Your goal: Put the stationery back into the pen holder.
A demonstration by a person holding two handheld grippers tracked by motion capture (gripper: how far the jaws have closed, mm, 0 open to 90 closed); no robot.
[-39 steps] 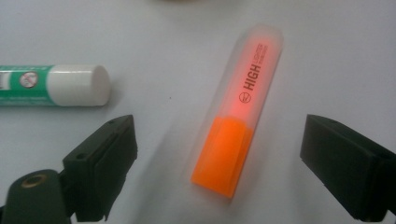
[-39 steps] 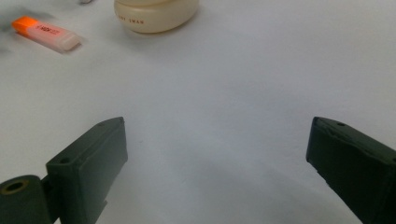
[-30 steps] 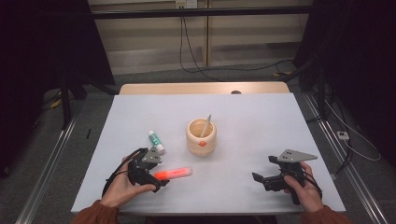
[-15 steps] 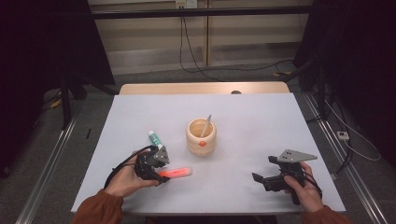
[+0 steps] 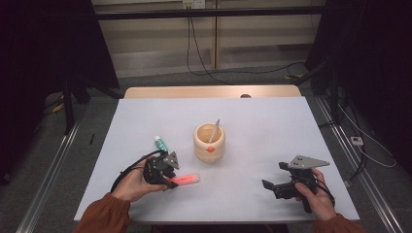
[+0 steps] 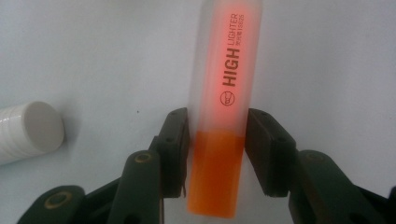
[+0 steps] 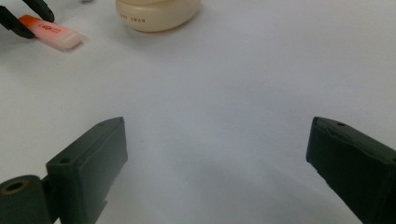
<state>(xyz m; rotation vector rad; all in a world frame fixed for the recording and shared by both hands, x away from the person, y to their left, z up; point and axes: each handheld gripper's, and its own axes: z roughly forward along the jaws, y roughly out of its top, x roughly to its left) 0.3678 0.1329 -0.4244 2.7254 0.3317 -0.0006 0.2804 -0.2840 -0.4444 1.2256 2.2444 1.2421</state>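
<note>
One highlighter (image 6: pixel 219 135), seemingly pinched by left tool (image 6: pixel 217 156).

Highlighter (image 6: pixel 223 107) in my left tongs (image 6: pixel 215 154): frosted translucent barrel glowing pink-red, solid orange cap end, black print "HIGH LIGHTER" along barrel. In left gripper view, jaws sit either side at junction of orange end and barrel, left pad touching, right pad seems to leave slim gap. Orange end points back at 6 o'clock, barrel runs to 12. In high view, highlighter (image 5: pixel 186 180) lies flat on white table, front-left area, barrel pointing to 3 o'clock.
</note>
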